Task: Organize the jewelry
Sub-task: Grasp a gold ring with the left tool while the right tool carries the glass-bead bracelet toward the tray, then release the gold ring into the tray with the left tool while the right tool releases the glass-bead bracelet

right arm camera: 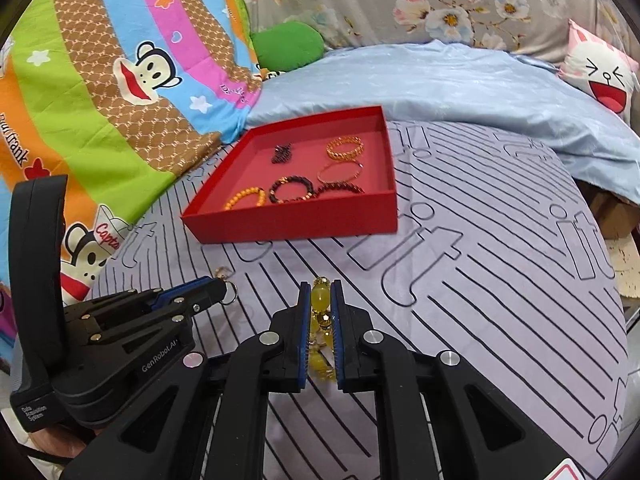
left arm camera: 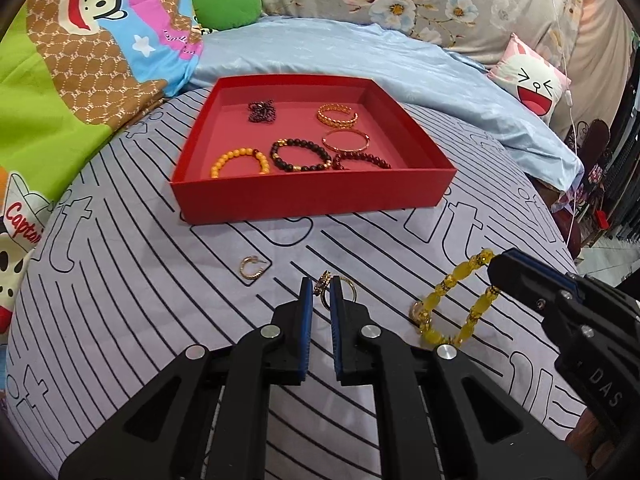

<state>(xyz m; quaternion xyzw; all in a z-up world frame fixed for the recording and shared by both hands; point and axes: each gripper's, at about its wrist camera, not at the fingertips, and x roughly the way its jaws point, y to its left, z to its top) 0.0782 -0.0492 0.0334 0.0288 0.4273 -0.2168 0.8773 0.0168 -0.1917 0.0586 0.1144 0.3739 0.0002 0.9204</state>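
A red tray (left arm camera: 304,200) (right arm camera: 304,224) sits on the striped bedsheet and holds several bracelets (left arm camera: 300,156) (right arm camera: 292,190). My left gripper (left arm camera: 322,286) (right arm camera: 220,292) is nearly shut around small gold rings (left arm camera: 347,286) lying on the sheet. A gold hoop earring (left arm camera: 251,268) lies to its left. My right gripper (right arm camera: 321,292) (left arm camera: 496,270) is shut on a yellow bead bracelet (left arm camera: 452,304) (right arm camera: 320,296), which hangs down to the sheet.
The striped sheet (left arm camera: 140,280) covers the bed. A light blue quilt (left arm camera: 320,52) lies behind the tray, a cartoon monkey blanket (left arm camera: 80,60) at the left, a green cushion (left arm camera: 224,4) and a rabbit pillow (left arm camera: 532,80) at the back.
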